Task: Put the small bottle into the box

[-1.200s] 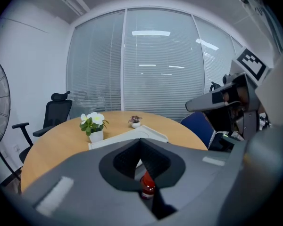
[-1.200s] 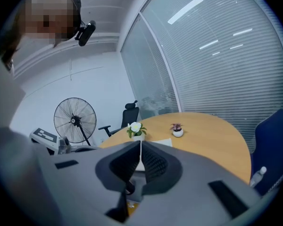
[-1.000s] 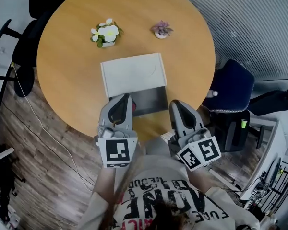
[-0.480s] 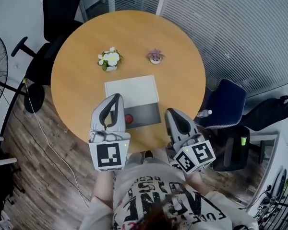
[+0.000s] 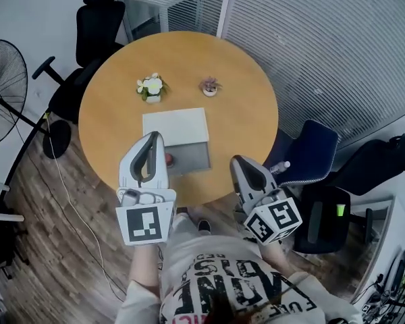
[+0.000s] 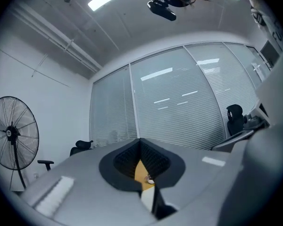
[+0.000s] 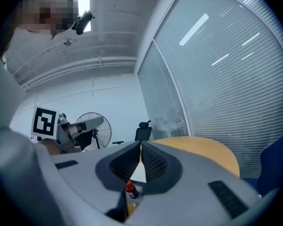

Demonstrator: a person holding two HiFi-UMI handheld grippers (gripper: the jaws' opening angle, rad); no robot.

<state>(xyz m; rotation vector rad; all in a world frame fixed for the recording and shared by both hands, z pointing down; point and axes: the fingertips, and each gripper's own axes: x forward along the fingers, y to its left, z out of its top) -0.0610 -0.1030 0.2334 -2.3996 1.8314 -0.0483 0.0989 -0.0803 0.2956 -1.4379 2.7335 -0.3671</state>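
The box (image 5: 176, 126) lies on the round wooden table (image 5: 243, 93), its white lid folded back and its dark inside toward me. The small bottle (image 5: 169, 158) rests in that dark part; only its red cap shows. My left gripper (image 5: 153, 136) hangs above the box's near left corner, shut and empty. My right gripper (image 5: 240, 161) is off the table's near edge, right of the box, with jaws together and nothing in them. In the right gripper view the bottle's red cap (image 7: 129, 188) shows through the gap under the closed tips (image 7: 140, 144). The left gripper view looks level across the room over its closed tips (image 6: 140, 140).
Two small flower pots (image 5: 152, 86) (image 5: 209, 85) stand beyond the box. A blue chair (image 5: 310, 150) with a small bottle (image 5: 281, 167) on it is at the right. Black chairs (image 5: 98, 15) (image 5: 385, 164) and a standing fan (image 5: 3, 93) ring the table.
Both grippers have risen and drawn back from the table toward me, and the head view has pulled up with them. The box and the bottle have stayed where they were.
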